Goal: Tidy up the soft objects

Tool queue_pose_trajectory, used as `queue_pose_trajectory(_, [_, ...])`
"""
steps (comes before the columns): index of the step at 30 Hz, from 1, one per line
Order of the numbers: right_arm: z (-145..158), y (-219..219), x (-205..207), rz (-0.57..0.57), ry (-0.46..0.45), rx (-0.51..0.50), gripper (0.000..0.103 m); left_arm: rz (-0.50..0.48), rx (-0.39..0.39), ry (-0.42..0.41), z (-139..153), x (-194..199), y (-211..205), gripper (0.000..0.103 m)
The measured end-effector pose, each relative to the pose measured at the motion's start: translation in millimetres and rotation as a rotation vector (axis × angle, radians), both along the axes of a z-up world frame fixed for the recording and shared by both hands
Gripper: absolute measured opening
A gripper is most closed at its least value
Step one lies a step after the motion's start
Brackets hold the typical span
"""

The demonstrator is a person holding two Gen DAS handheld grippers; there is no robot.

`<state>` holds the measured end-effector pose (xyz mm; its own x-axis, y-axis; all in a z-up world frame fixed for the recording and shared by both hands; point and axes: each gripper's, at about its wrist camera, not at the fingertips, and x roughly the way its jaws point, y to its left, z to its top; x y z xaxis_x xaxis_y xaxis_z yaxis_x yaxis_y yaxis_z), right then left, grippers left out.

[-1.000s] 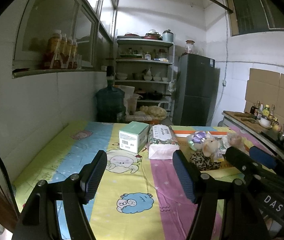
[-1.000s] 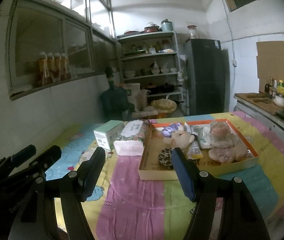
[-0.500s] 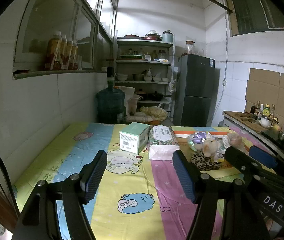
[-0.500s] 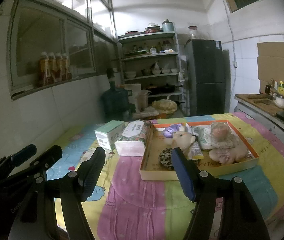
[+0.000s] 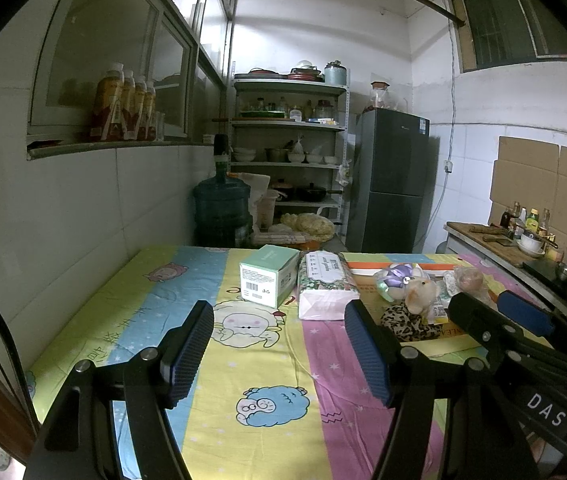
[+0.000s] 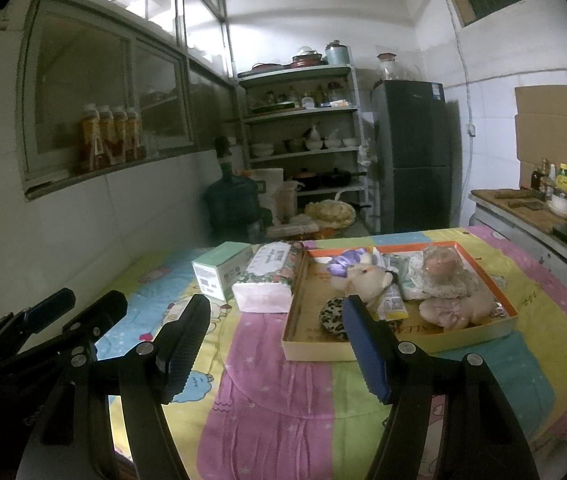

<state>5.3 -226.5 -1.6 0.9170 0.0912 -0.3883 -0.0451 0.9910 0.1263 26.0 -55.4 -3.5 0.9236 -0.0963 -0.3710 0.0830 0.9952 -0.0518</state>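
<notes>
Soft toys (image 6: pixel 367 280) in cardboard tray (image 6: pixel 483 330); both tongs agape, empty.

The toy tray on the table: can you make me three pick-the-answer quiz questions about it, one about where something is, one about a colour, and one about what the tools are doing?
1. Where is the tissue pack?
A. inside the tray
B. between the green box and the tray
C. on the shelf

2. What colour is the tray rim?
A. orange
B. black
C. white

3. What are the left tool and right tool doing?
A. both squeezing a toy
B. one holding the box
C. both open, holding nothing

Answers:
1 B, it lies on the cloth with the green box on one side and the tray on the other.
2 A, its top edge is orange.
3 C, only the tablecloth shows between the fingers.
</notes>
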Motion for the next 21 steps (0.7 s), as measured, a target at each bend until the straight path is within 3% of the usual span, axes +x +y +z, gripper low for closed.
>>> queue_pose_trajectory(21, [-0.3,2.5,0.7,0.003,-0.002,-0.002,0.07,0.001,0.0,-0.002,1.3,0.1,2.4,0.068])
